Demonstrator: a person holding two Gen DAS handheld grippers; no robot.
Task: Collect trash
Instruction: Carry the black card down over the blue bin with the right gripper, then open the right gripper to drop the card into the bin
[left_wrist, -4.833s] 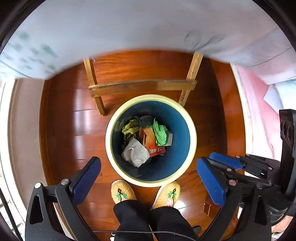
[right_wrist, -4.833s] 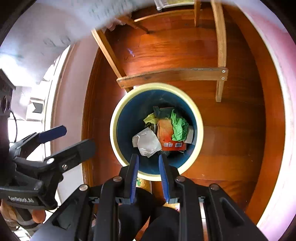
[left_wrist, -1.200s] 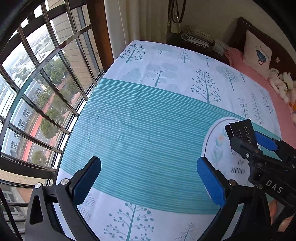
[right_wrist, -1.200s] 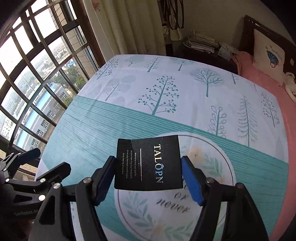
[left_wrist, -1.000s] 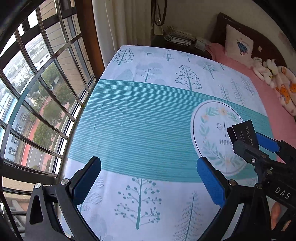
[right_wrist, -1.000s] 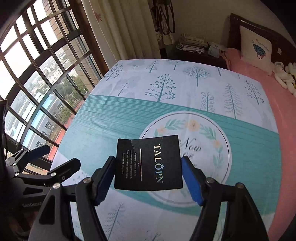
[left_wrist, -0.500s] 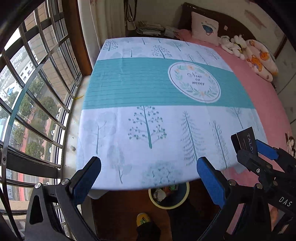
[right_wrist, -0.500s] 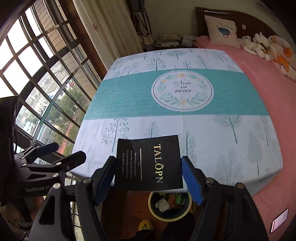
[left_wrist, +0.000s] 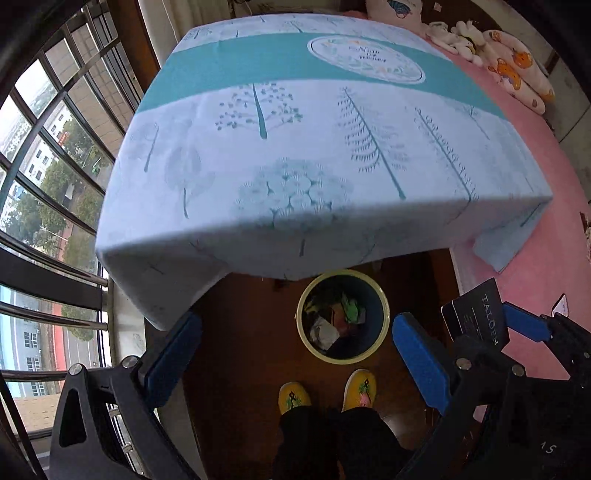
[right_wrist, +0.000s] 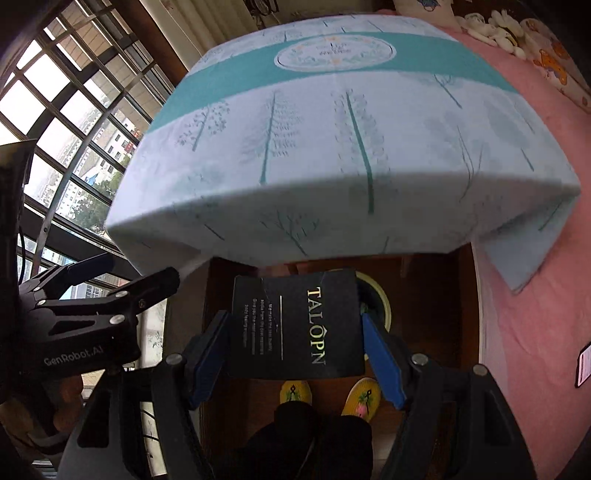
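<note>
My right gripper is shut on a black card printed TALOPN, pressed flat between its blue pads. The same card shows at the right edge of the left wrist view, held by the right gripper. Below on the floor stands a round trash bin with a pale yellow rim and blue inside, holding crumpled paper and wrappers. In the right wrist view the card covers most of the bin. My left gripper stands open and empty above the floor in front of the bin.
A table under a white and teal tree-print cloth overhangs the bin's far side. The person's yellow slippers stand just in front of the bin. A pink bed lies to the right, a barred window to the left.
Both grippers have pulled back from over the table and tipped downward, so the table edge, the bin and the slippers now show. The card stays gripped; the left jaws stay open.
</note>
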